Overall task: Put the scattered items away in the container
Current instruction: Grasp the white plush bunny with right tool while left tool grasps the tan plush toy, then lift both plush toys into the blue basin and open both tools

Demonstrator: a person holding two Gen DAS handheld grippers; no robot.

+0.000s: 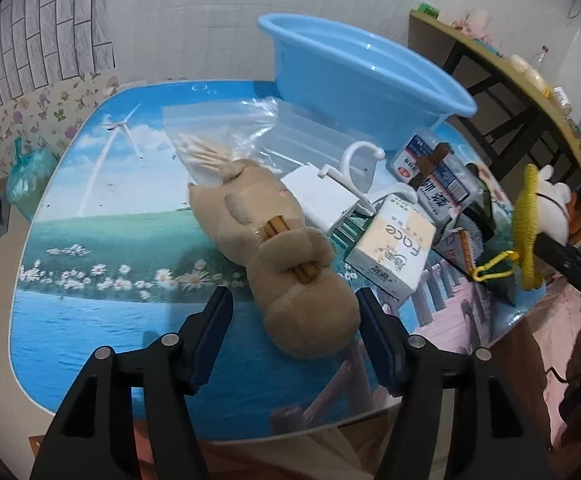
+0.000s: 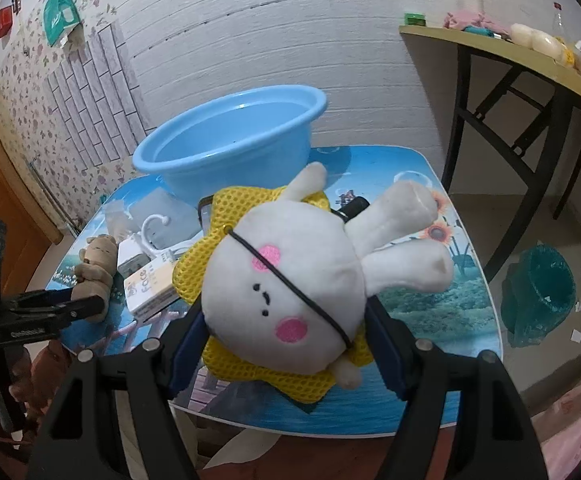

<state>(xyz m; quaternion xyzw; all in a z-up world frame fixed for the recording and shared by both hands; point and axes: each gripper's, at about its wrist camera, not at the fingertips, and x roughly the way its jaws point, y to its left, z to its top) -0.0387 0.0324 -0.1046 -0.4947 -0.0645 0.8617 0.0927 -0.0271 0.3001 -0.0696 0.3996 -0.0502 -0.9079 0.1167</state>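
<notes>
A light blue basin (image 1: 362,80) stands at the table's far side; it also shows in the right wrist view (image 2: 226,136). A tan plush toy (image 1: 282,256) lies on the table, its near end between the fingers of my open left gripper (image 1: 294,344). My right gripper (image 2: 282,344) is shut on a white plush rabbit (image 2: 290,292) with a yellow mesh collar, held above the table's near edge. The rabbit also shows at the right in the left wrist view (image 1: 550,200). The tan plush (image 2: 94,276) and left gripper show at left in the right wrist view.
Scattered between the plush and the basin are a cream "Face" box (image 1: 394,248), a white plastic hook (image 1: 354,168), a zip bag of cotton swabs (image 1: 210,148) and blue-white packets (image 1: 438,172). A side table (image 2: 530,64) stands right, a teal bin (image 2: 538,296) on the floor.
</notes>
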